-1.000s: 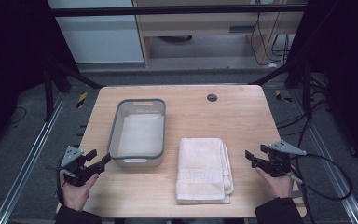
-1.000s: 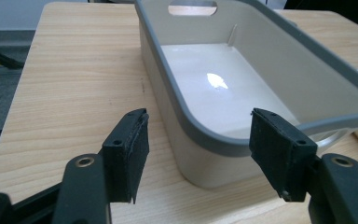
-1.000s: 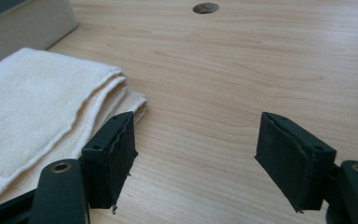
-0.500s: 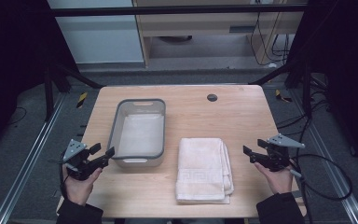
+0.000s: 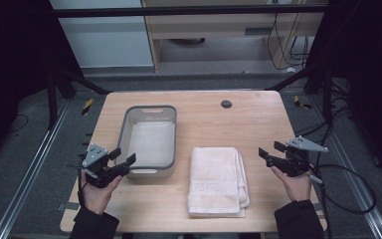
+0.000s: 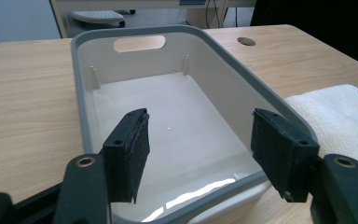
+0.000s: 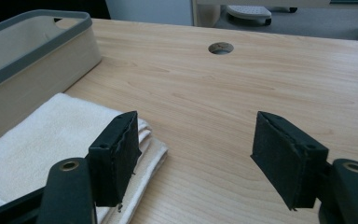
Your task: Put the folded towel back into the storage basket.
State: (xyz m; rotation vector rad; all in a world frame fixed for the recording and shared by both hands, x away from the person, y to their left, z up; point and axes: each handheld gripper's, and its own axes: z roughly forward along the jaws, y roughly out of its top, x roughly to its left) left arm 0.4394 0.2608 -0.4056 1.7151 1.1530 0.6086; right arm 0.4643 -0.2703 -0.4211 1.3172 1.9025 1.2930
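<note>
High view: a wooden table carries a grey-rimmed bin toward its left edge and a folded white towel near the front edge, just right of the bin and apart from it. The left gripper hovers at the bin's front left corner, its jaws spread wide and holding nothing. The right gripper hangs near the table's right edge, well apart from the towel, also wide open and empty.

In the left gripper view the left gripper looks straight into the bin, whose pale floor is bare; its jaws straddle the front rim without clearly touching it. In the right gripper view the right gripper points across the bare wood, with the towel lying behind its left-hand jaw and the bin beyond that.

The work in hand looks like getting the towel into the bin. The risks, as I judge them: a pinch on only the top layer would let the fold open and the towel drag or drape over the rim instead of dropping inside. The light bin could slide toward the back edge if a jaw knocks its wall. The two grippers could also crowd each other over the narrow gap between towel and bin.
</note>
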